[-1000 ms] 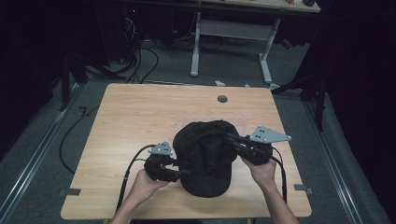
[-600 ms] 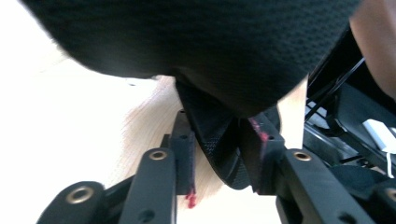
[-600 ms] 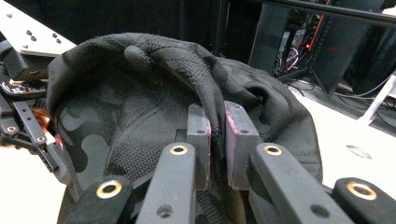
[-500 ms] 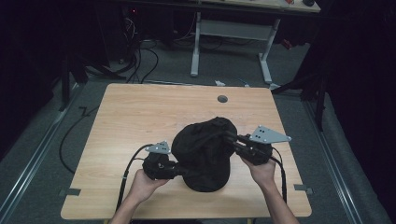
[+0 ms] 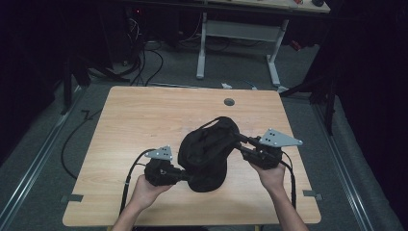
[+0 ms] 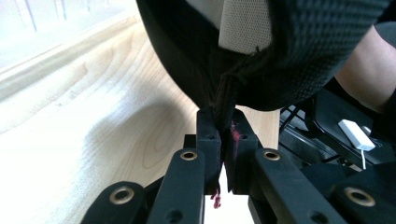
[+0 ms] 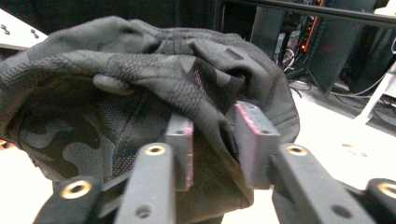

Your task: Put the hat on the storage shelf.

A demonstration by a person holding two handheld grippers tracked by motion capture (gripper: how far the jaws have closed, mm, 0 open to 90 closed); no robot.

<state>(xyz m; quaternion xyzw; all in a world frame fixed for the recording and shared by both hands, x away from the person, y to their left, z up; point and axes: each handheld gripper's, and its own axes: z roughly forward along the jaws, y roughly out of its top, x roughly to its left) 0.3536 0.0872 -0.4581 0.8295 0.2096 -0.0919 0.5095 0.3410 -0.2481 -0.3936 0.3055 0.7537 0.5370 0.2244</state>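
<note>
cap: a black cap (image 5: 208,153) is held up between the two grippers over the near middle of the table (image 5: 144,120), bunched and folded, with its lower end close to the tabletop near the left gripper.
left gripper: the left gripper (image 5: 185,175) is seen at the near left of the cap, gripped by the left hand (image 5: 144,190); in the left gripper view its jaws are pressed almost together on a seam or strap edge of the cap (image 6: 261,51), with dark fabric pinched between them.
right gripper: the right gripper (image 5: 239,143) is seen at the right of the cap, gripped by the right hand (image 5: 269,174); in the right gripper view its jaws are set a narrow way apart, with a thick fold of the cap (image 7: 154,84) wedged between them and touched by both pads.
fabric: a mesh weave and a faint camouflage pattern are shown in the right gripper view; a pale lining patch is shown inside the cap in the left gripper view.
table: a light wooden top, with a small round hole (image 5: 229,102) near the far edge, well apart from the cap.
cables: a black cable (image 5: 132,168) is trailed from the left gripper toward the near edge.
</note>
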